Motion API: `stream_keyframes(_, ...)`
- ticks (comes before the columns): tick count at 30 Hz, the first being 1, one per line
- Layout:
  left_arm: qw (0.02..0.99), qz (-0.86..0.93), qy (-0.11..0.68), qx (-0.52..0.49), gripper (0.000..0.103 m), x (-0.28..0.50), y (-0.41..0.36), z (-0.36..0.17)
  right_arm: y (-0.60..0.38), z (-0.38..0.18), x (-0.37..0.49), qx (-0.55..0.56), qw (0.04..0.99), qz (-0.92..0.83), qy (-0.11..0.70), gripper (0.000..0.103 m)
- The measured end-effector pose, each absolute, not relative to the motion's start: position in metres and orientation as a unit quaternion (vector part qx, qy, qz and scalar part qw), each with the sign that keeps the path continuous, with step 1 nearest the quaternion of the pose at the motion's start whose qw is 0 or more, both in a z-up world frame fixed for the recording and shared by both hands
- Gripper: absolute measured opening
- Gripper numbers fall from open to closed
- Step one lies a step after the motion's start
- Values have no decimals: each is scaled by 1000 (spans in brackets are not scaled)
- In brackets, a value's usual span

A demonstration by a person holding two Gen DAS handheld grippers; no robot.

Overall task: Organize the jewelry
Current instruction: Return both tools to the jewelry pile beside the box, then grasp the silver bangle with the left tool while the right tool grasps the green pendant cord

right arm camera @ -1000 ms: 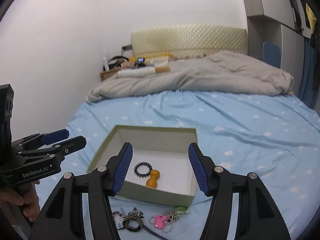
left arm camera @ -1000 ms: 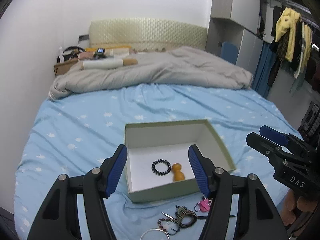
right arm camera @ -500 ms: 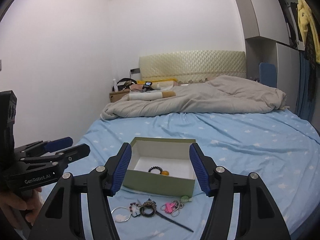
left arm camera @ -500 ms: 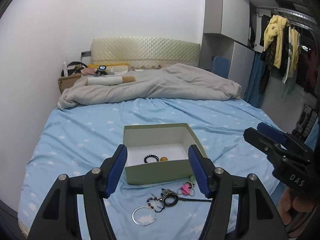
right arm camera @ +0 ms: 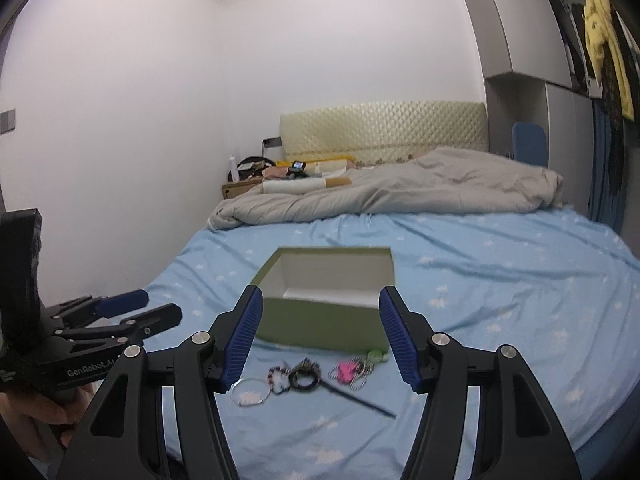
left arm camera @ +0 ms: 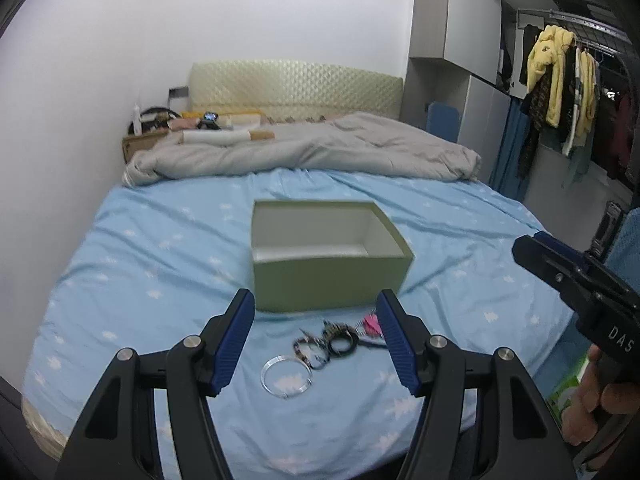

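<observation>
between the left gripper [left arm camera: 316, 340] blades lies the jewelry [left arm camera: 324, 344].

The green box [left arm camera: 328, 280] hides its floor behind its near wall; the jewelry pile [right arm camera: 312, 376] is too blurred to sort.

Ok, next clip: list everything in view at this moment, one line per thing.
Box: one, olive green outside, white inside, open, mid-bed.
Clear ring bangle: one, transparent, in front of the box, nearest the viewer.
Dark bracelets: a small tangle, count unclear, beside the bangle.
Pink piece: one, with bead chains, near the box's front right corner.
Dark stick: one, slim, lying slantwise by the tangle.
Sheet: light blue with white marks, covering the bed.
Duvet: one, grey, bunched at the headboard end.
Hanging clothes: several, yellow and dark, right wall.
Left claw: open, empty.
Right claw: open, empty.
</observation>
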State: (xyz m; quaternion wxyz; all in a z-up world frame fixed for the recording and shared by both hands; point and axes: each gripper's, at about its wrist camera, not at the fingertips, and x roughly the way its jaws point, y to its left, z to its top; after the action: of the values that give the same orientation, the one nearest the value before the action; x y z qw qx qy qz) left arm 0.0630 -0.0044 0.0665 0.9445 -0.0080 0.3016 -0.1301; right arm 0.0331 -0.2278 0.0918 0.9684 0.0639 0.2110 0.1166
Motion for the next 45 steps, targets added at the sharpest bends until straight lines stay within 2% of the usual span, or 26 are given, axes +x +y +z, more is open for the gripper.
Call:
stream_keyframes(11, 930, -129, 344, -23, 64, 69, 4, 11, -234, 44, 23, 66, 965, 84, 238, 59)
stream_keyframes(19, 915, -112, 386, -31, 63, 83, 20, -36, -237, -7, 33, 66, 952, 73, 288, 59)
stream_keyframes(34, 887, -103, 449, -23, 62, 129, 19, -112, -227, -82, 85, 47, 927, 89, 361, 56)
stream_keyframes(39, 882, -136, 451, -27, 61, 138, 4, -121, -226, -97, 104, 31, 922, 94, 375, 54)
stream_keyframes(41, 881, -147, 449, -24, 57, 140, -3, -122, -227, -102, 113, 27, 919, 102, 379, 51)
stream_keyframes(42, 878, -158, 451, -17, 51, 142, -9, -124, -227, -103, 116, 24, 919, 104, 379, 51)
stream_keyframes(45, 874, -168, 455, 4, 46, 145, -22, -129, -225, -106, 125, 11, 918, 114, 381, 49)
